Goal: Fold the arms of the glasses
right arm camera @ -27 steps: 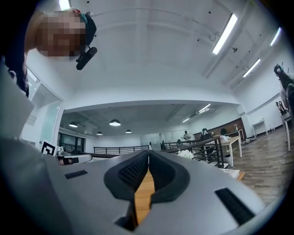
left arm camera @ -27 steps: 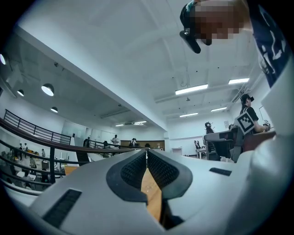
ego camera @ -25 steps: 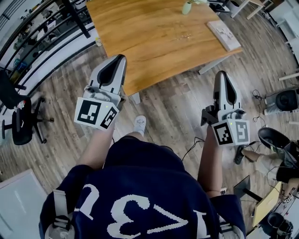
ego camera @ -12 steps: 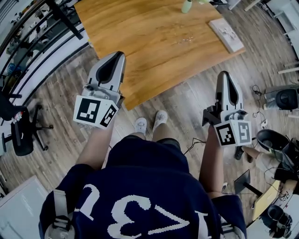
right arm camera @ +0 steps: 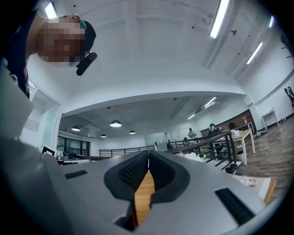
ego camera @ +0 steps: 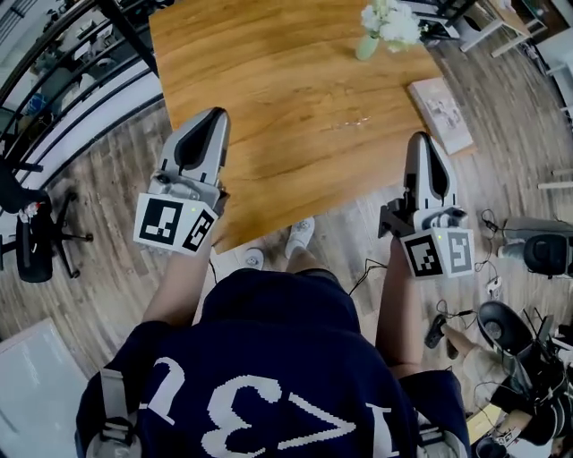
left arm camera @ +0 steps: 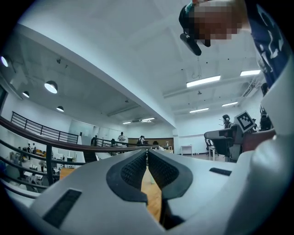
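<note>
The wood-plank floor fills the head view's borders. The wooden counter now takes up far more of that view than a second ago, its near edge lower in the picture and closer to the person. The person's navy shirt covers the bottom of the view, and their white shoe now stands just short of the counter's near edge, where before it was well back on the floor. The left gripper hung over bare floor beside the counter's corner a second ago. Now its tip is over the counter's left side. The right gripper was likewise over the floor and now reaches the counter's near right edge. Each gripper's own view shows its jaws together with nothing between them, only a sliver of counter wood showing through the slit behind the pads. A flat pale book lies at the counter's right edge, lower in the picture than before. The vase of white flowers, of which only the base showed earlier, is now in view near the far edge. The glasses are a small pale glint on the counter's right half, left of the book and ahead of the right gripper. They sit nearer than before and are too small to show how their arms lie.
</note>
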Tool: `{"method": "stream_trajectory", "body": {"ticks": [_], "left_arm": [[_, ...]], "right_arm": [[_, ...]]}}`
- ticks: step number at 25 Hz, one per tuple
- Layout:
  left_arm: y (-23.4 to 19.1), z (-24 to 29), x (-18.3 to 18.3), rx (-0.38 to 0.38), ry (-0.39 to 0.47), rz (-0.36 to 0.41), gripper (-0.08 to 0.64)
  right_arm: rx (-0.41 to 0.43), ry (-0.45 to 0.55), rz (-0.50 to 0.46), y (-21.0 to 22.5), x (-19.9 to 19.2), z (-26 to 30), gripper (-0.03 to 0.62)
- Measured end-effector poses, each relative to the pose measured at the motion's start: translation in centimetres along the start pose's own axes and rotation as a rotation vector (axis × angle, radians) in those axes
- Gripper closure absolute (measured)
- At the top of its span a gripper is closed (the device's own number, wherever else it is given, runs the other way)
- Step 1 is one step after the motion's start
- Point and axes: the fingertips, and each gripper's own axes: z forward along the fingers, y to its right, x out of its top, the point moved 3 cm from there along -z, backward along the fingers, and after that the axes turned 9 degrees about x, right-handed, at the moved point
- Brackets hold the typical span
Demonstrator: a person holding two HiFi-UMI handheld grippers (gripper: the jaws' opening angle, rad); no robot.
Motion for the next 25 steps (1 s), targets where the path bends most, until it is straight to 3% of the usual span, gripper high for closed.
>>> {"method": "stream_trajectory", "body": {"ticks": [6,10,17,25], "left_arm": [[1.6,4.7,-0.3,0.082,0.022,0.014,0.534],[2.2,6.3,-1.1,0.101,0.012,0.008,0.535],[2.1,8.2,-2.0,0.083,-0.009,0.006,0.535],[2.4,11.8,-3.5,-0.002,-0.043,-0.007,0.535]], "right_arm": [[0.101,-0.012,0.005,6.1,0.4,4.2,0.565],[0.114,-0.034,0.018,7.9,-0.6,5.5,0.565],[0.108,-0.066,0.070,8.6,-2.7,6.8,0.565],[0.055,-0.146,0.099,9.3,-5.3,7.7,0.565]]}}
